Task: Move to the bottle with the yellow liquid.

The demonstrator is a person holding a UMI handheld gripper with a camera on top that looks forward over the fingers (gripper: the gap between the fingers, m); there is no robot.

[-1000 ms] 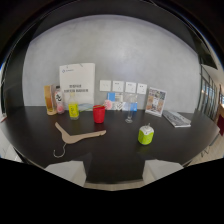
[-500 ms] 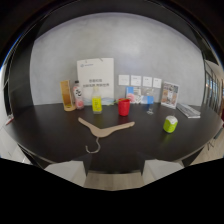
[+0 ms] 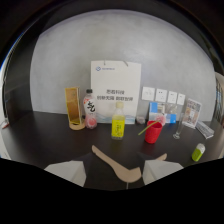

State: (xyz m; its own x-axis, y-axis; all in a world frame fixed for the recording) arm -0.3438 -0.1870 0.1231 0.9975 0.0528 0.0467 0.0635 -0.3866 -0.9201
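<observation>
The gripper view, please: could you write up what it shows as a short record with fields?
target: bottle with yellow liquid, upright on the dark table, ahead of the fingers
left of target: pink-labelled bottle, then an amber container
right of target: red cup with a green straw, a clear glass, a small lime-green item
behind: white paper bag
nearest: wooden hanger, between the camera and the target
fingers: not visible
</observation>
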